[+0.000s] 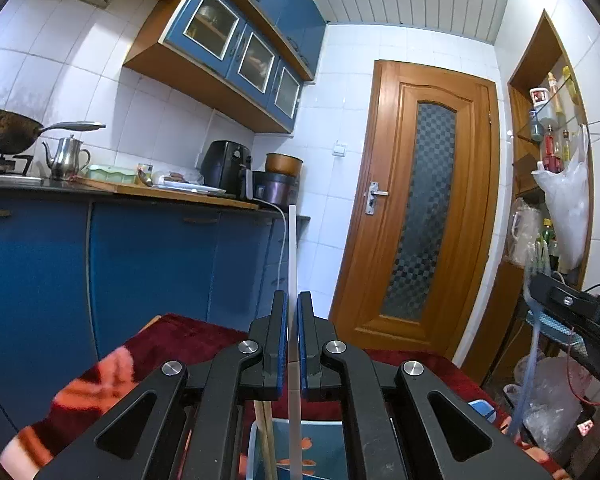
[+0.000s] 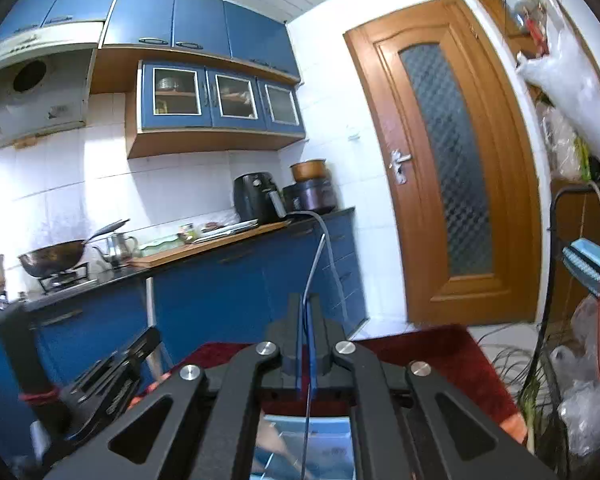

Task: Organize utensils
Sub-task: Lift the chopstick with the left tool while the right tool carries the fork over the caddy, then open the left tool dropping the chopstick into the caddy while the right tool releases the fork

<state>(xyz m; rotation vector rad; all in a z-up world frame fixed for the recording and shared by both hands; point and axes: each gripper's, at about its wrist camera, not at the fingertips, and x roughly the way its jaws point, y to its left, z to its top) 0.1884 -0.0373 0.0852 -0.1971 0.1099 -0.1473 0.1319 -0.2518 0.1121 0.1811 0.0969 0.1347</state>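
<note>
In the left wrist view my left gripper (image 1: 292,296) is shut on a white stick-like utensil (image 1: 292,248). It stands upright, rising above the fingertips and running down past the jaws. Below it is a pale container (image 1: 324,448) with an orange pattern, with wooden chopsticks (image 1: 265,440) leaning inside. In the right wrist view my right gripper (image 2: 305,298) is shut on a thin metal utensil (image 2: 315,264). It is nearly upright, and its lower end reaches down over a blue container (image 2: 284,448). The ends of both utensils are hidden.
A dark red patterned cloth (image 1: 172,344) covers the surface under both grippers. Blue kitchen cabinets (image 1: 148,264) and a cluttered counter lie to the left, a wooden door (image 1: 416,216) ahead. Shelves, plastic bags and cables (image 2: 580,360) crowd the right. The left gripper's black body (image 2: 112,372) shows at lower left in the right wrist view.
</note>
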